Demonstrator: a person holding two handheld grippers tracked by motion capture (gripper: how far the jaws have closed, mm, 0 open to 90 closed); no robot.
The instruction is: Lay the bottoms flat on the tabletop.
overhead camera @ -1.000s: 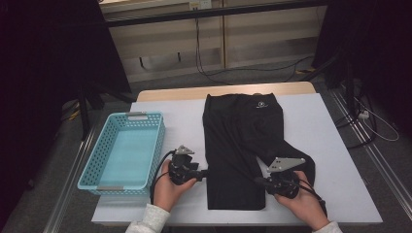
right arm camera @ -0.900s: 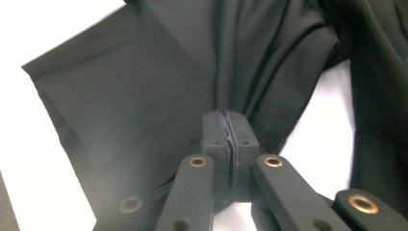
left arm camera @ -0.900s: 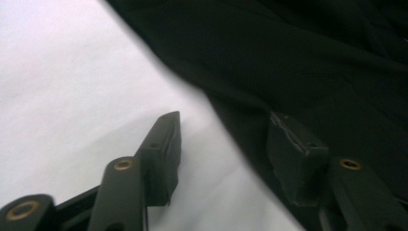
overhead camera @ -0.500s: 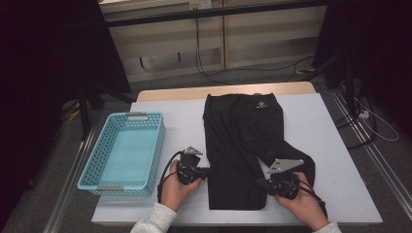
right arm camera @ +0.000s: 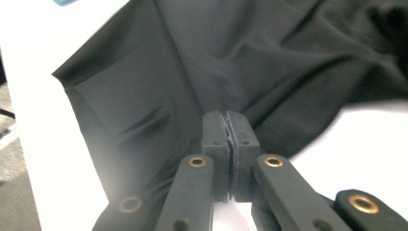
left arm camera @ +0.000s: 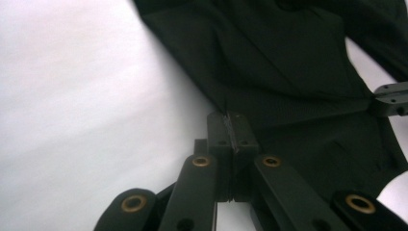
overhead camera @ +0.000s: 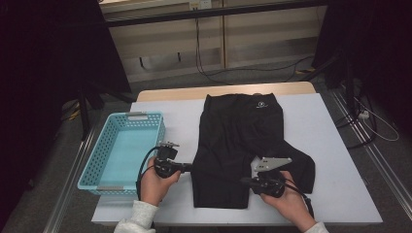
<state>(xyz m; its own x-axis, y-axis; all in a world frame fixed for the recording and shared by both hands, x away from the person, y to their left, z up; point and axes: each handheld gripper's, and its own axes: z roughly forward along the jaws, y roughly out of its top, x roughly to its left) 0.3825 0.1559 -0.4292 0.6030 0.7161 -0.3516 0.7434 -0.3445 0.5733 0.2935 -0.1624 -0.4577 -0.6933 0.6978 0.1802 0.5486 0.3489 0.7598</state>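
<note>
A black garment (overhead camera: 243, 131) with a small white logo near its far end lies flat on the white table (overhead camera: 335, 141). My left gripper (overhead camera: 188, 168) is at the garment's left edge near the front. Its jaws have just been closing and now stand shut on the fabric edge (left arm camera: 226, 103). My right gripper (overhead camera: 246, 181) is over the garment's front right part, shut on a fold of the cloth (right arm camera: 230, 115). The fabric (right arm camera: 269, 53) rises in ridges toward its jaws. In the left gripper view the right gripper's body (left arm camera: 392, 98) shows at the far right.
A light blue plastic basket (overhead camera: 99, 182) stands at the table's left side, close to my left hand. White tabletop lies to the right of the garment. Beyond the table are cables on the floor and a low wall.
My left gripper slid right from beside the basket to the garment's left edge and its jaws closed there. The right gripper stayed shut on the cloth and barely shifted.
</note>
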